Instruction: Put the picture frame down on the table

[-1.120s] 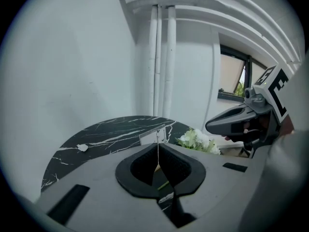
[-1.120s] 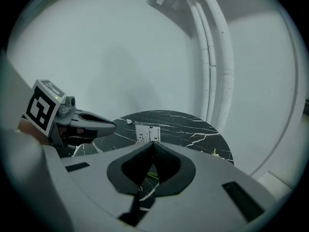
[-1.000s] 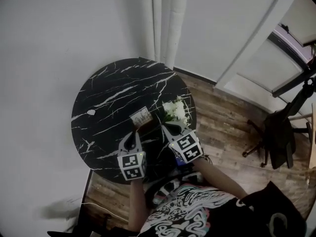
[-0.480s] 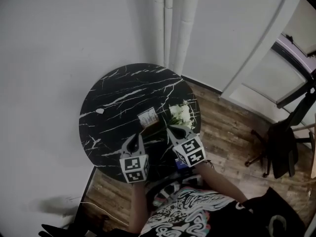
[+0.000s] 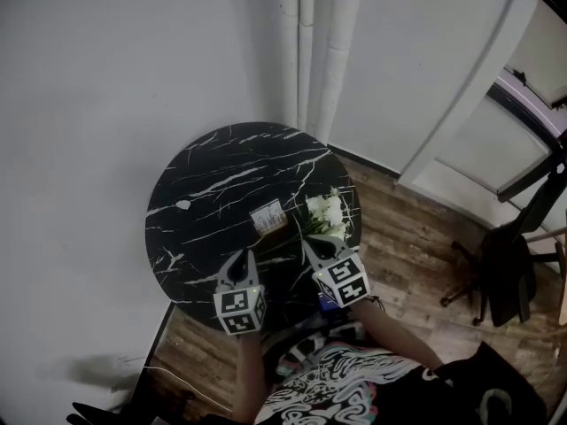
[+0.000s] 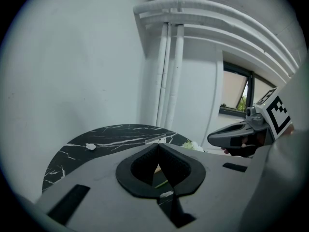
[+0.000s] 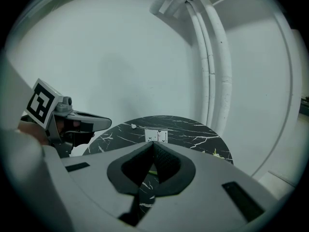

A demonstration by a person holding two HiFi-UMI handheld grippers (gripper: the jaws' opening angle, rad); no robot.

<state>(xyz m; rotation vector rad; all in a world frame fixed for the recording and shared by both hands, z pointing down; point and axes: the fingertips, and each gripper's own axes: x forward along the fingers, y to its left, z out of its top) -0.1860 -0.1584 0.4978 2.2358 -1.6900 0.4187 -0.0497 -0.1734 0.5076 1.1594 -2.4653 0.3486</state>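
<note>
A small picture frame (image 5: pixel 268 217) rests on the round black marble table (image 5: pixel 213 184), near its front right part. In the right gripper view the picture frame (image 7: pixel 156 135) faces me as a pale rectangle just beyond the jaw tips. Only its thin top edge (image 6: pixel 154 140) shows in the left gripper view. My left gripper (image 5: pixel 245 257) hangs over the table's near edge, shut and empty, a short way back from the frame. My right gripper (image 5: pixel 310 244) is shut and empty too, beside the white flowers (image 5: pixel 326 212).
A small white scrap (image 5: pixel 182 204) lies at the table's left side. White pipes (image 5: pixel 306 51) run up the wall corner behind the table. A dark chair (image 5: pixel 509 264) stands on the wooden floor (image 5: pixel 399 237) at the right.
The left gripper has drawn back from the picture frame toward the person; the frame stays on the table. The head view has shifted a little. The right gripper has hardly moved.
</note>
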